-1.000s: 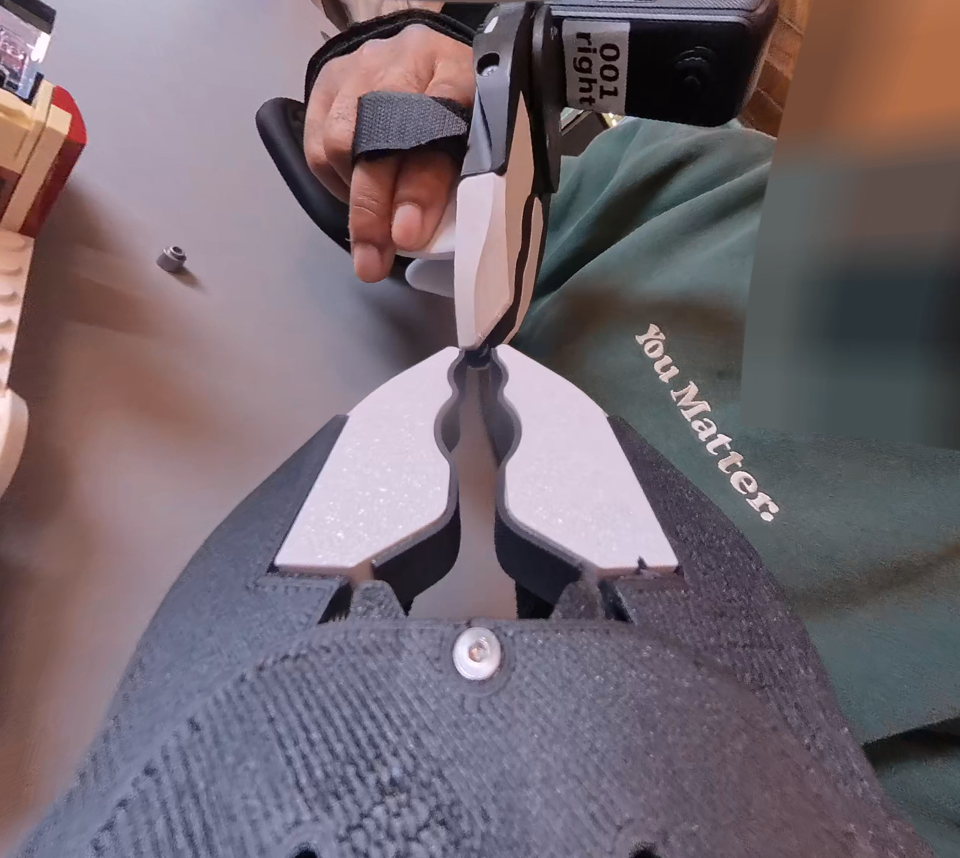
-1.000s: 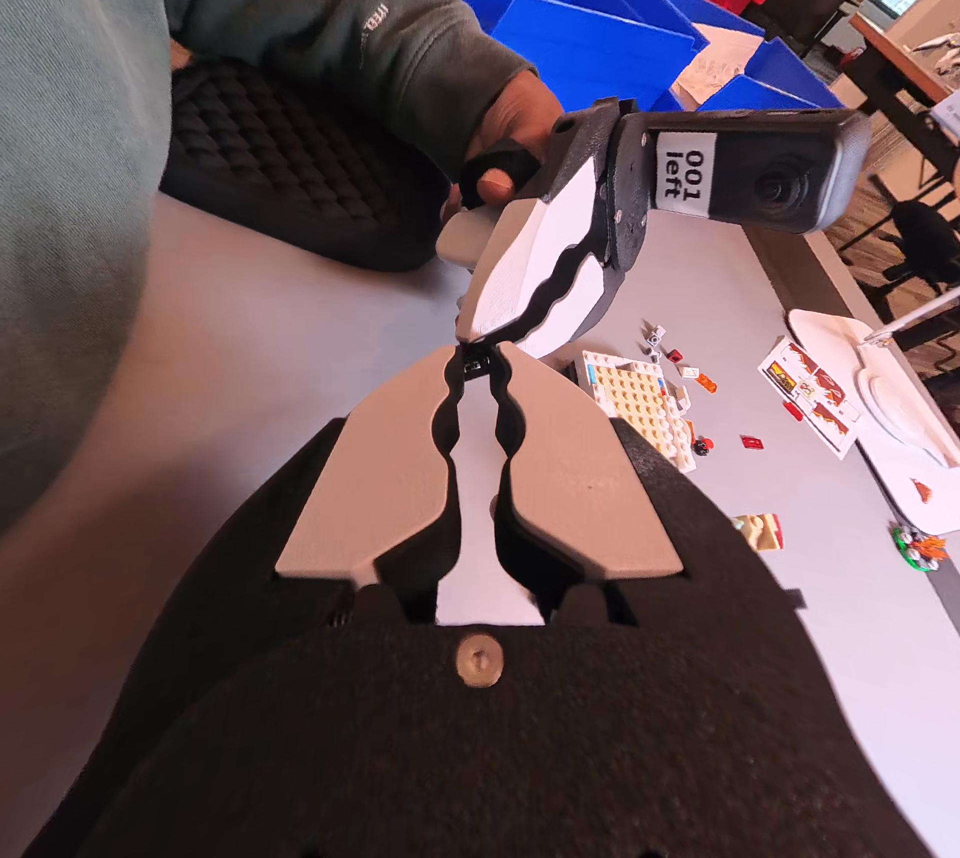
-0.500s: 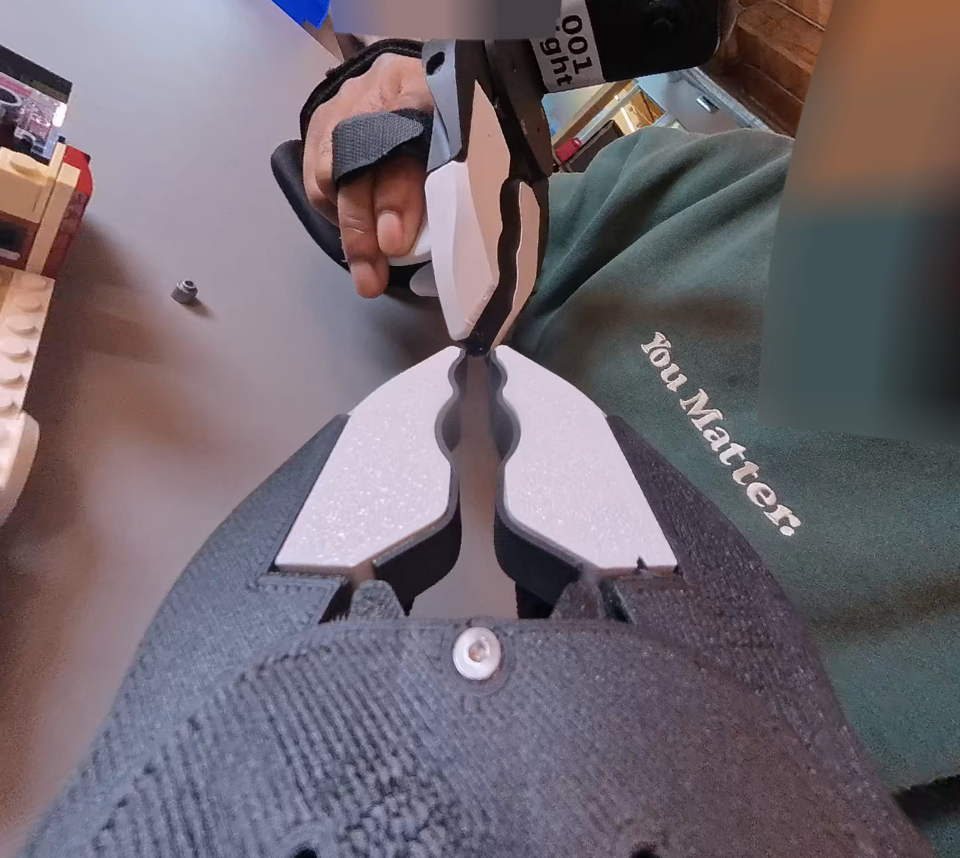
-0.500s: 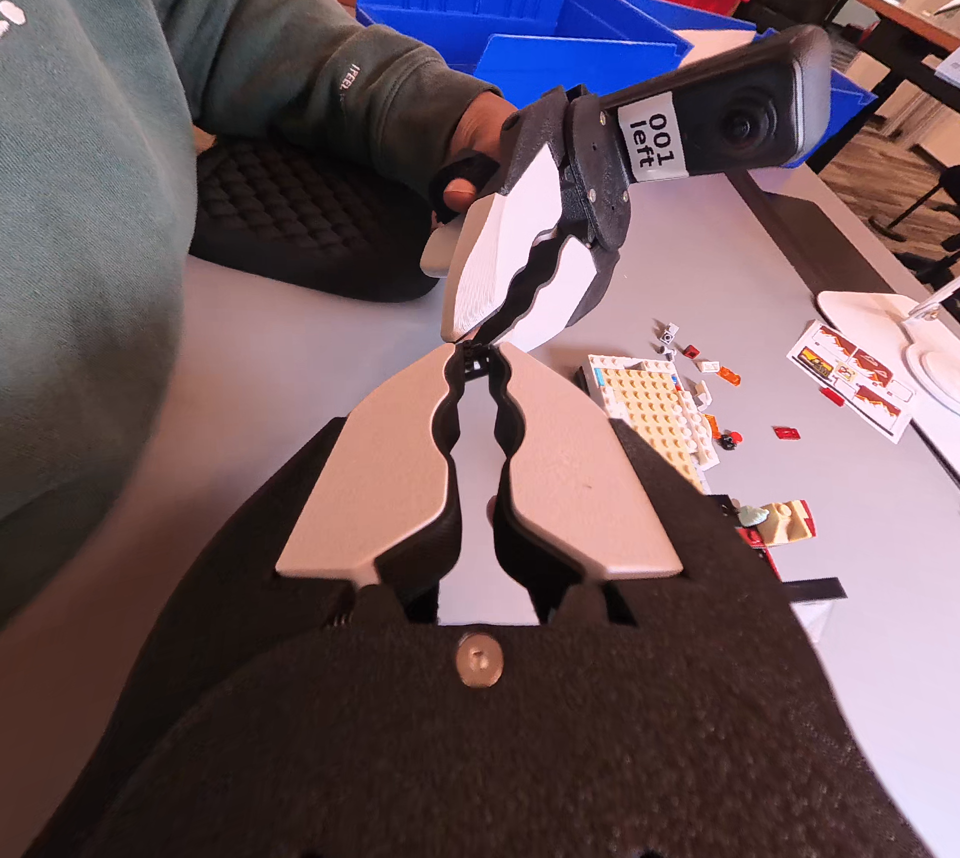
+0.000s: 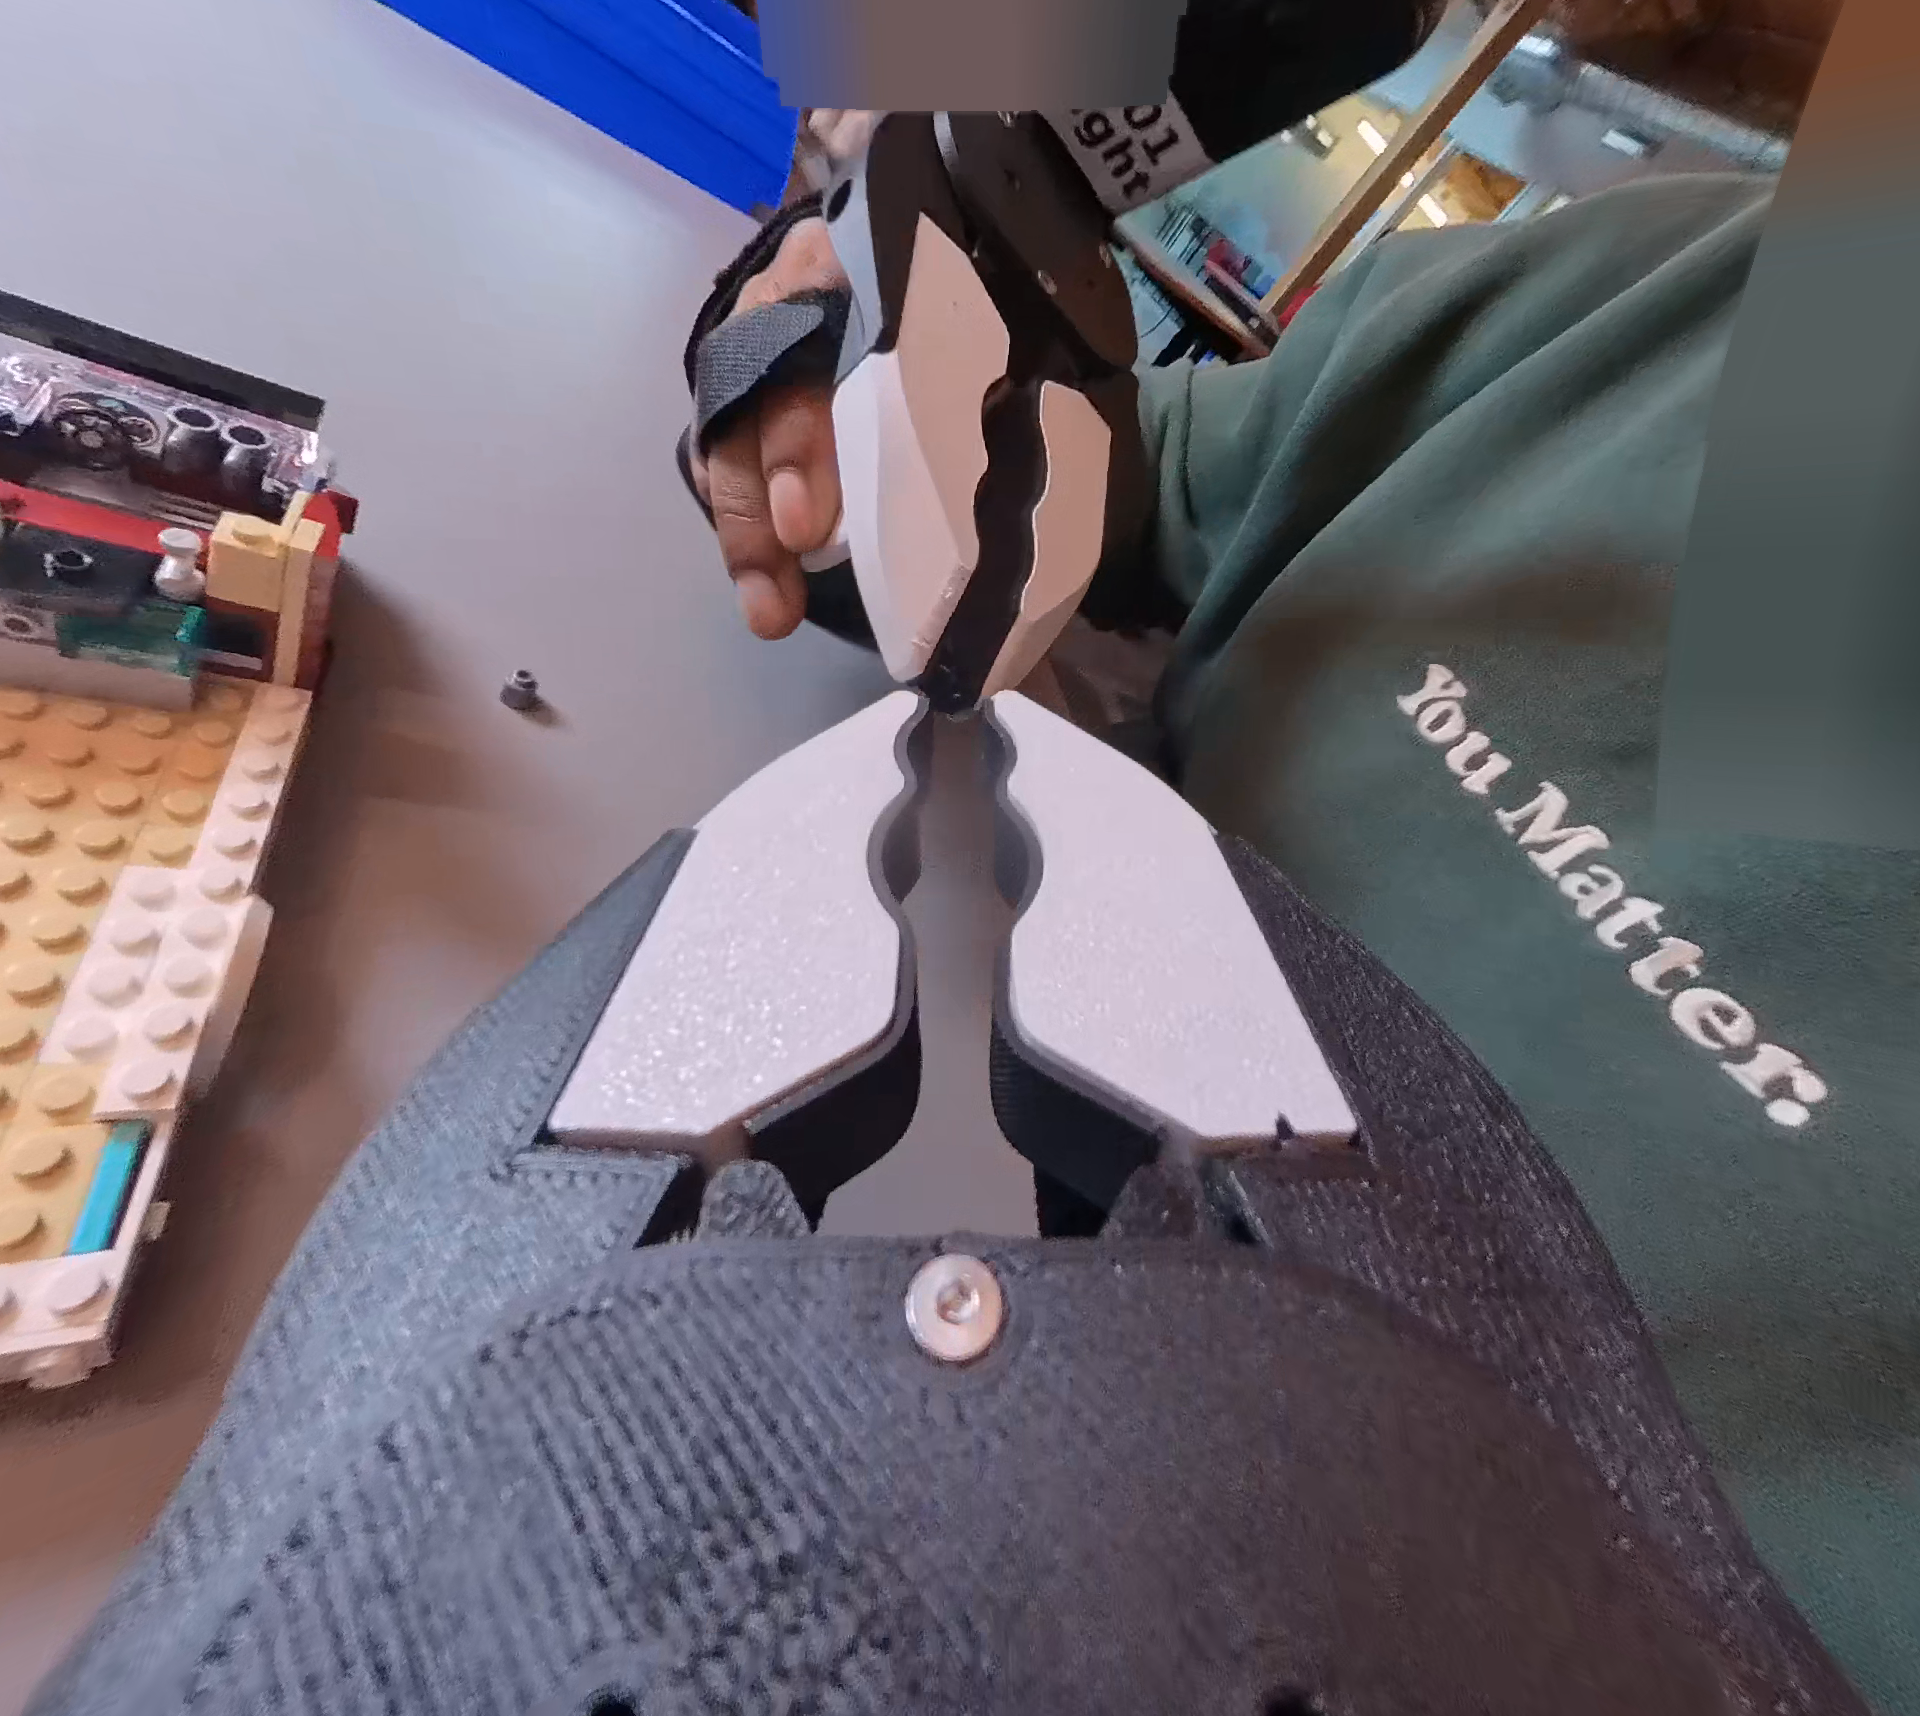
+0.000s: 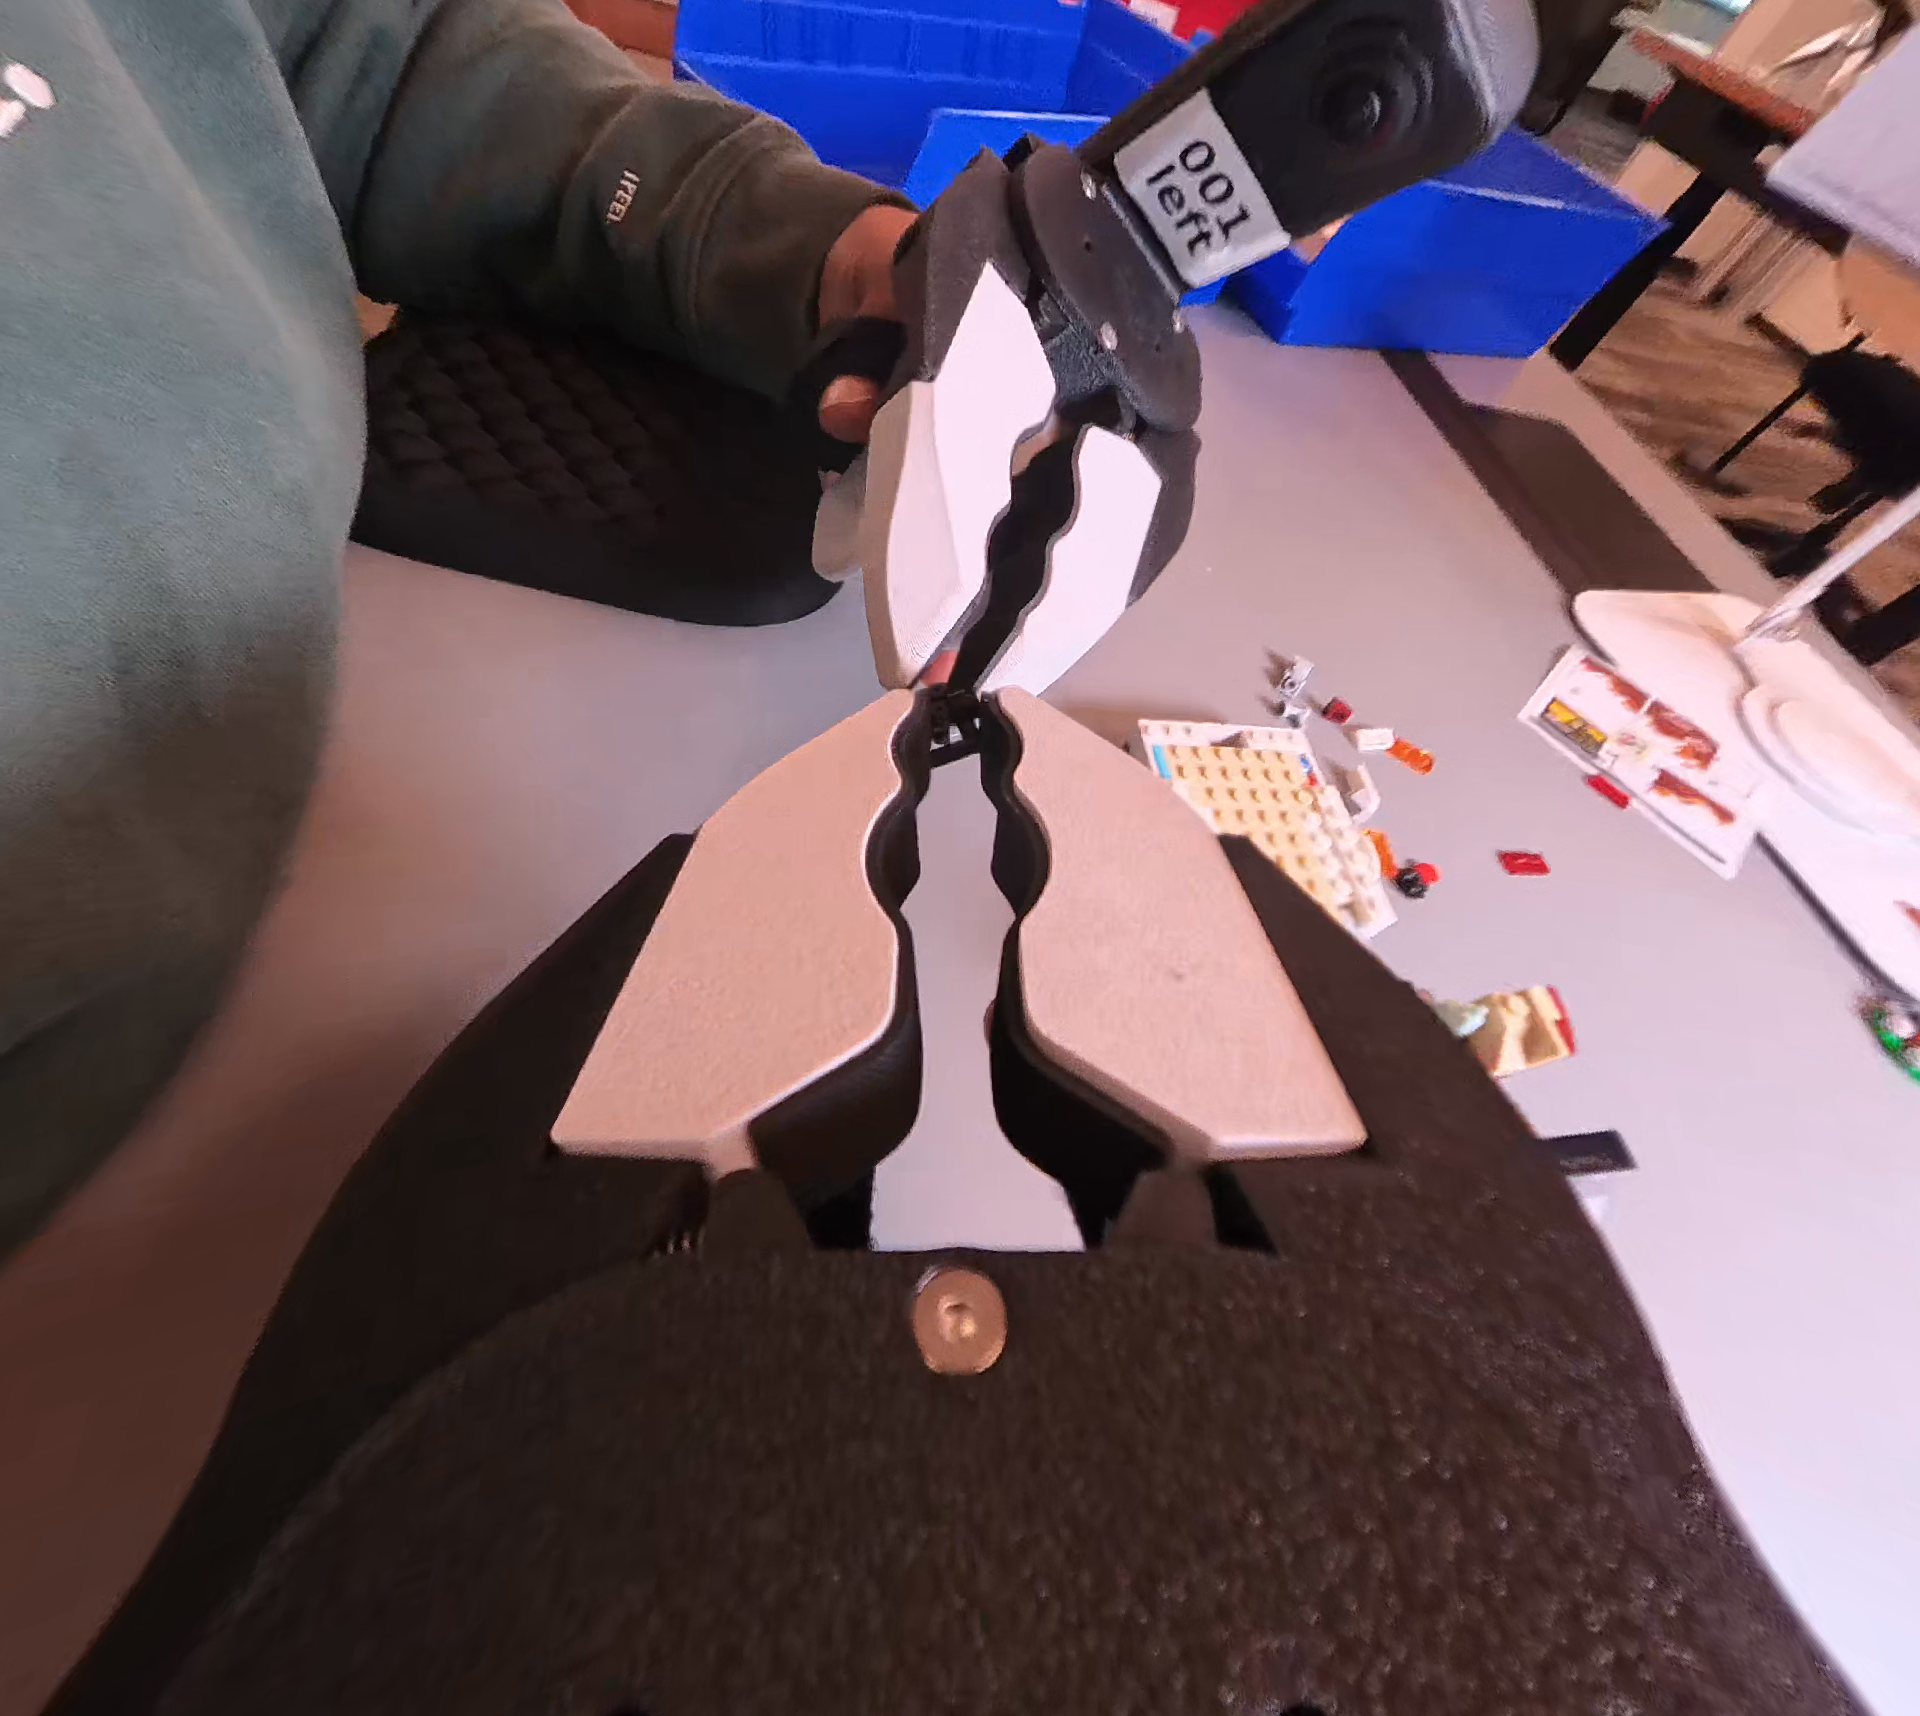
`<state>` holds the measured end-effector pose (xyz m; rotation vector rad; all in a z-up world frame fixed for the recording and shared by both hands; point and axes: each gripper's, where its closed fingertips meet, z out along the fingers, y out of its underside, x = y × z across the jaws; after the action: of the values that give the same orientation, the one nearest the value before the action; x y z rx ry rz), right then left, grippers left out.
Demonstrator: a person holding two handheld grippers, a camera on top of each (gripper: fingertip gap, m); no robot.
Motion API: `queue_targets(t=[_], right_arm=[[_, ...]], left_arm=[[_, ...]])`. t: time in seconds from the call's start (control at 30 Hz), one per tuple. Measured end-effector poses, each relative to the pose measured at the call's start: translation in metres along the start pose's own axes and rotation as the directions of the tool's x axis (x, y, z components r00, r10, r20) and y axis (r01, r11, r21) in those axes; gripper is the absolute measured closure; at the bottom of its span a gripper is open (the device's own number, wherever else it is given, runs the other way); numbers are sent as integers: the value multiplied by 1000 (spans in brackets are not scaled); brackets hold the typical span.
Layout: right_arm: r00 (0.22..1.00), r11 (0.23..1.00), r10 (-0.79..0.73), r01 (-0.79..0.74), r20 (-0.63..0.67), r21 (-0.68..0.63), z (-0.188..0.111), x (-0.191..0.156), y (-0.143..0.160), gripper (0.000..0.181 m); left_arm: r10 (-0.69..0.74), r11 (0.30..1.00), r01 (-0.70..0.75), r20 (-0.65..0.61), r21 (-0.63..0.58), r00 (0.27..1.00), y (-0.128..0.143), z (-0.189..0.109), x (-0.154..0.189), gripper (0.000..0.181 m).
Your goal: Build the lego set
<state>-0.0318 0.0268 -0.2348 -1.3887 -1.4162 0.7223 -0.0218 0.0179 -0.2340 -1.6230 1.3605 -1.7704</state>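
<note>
**Two grippers met tip to tip over the table**

The left gripper (image 5: 954,708) and the right gripper (image 6: 943,710) are held tip to tip above the grey table (image 5: 416,316), each narrowed onto a small dark piece (image 6: 945,724); whether one piece or two is pinched cannot be told. The tan baseplate (image 6: 1268,809) is seen lying to the right, with loose pieces (image 6: 1392,747) scattered beyond it. Blue bins (image 6: 883,45) are stacked at the far edge. A small grey stud (image 5: 520,687) is left near the build.

Tan studded baseplate (image 5: 62,845), blue bins (image 6: 883,45), perhaps black brick (image 6: 940,721)
</note>
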Motion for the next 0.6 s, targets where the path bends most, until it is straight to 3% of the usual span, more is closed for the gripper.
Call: queue_targets(t=[0.3,0.6], right_arm=[[974,981,-195,191,-113,-47,0,3,-3,172],[944,952,-281,252,-171,-171,4,12,14,171]], left_arm=[[-159,981,165,-65,102,985,-9,-3,-2,171],[-259,962,254,39,103,965,-4,0,-21,174]])
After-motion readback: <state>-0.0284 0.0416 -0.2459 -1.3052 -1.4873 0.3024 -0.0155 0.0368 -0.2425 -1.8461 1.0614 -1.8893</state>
